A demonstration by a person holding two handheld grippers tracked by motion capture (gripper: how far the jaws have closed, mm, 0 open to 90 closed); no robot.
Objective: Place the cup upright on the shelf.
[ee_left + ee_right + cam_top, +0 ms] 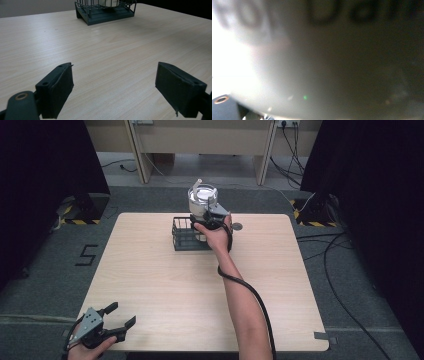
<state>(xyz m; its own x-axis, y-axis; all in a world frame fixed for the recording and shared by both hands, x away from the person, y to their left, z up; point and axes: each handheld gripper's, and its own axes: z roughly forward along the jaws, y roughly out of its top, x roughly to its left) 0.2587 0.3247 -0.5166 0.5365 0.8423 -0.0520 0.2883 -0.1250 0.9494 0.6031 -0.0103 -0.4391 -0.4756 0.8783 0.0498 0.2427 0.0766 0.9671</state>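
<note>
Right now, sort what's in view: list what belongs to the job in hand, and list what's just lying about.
In the job:
- right tool, up against the cup
- pale cup with a straw, above the basket
- dark wire basket on the table

Lying about:
- left tool, open and idle at the near corner
- small round disc on the tabletop
- black floor cables

table point(165, 285) pale wood grain | basket point(184, 236) dark green wire | cup point(202, 196) white, dark lettering

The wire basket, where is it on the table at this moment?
In the high view the dark wire basket stands at the far middle of the table, directly under the cup at the right tool.
</note>
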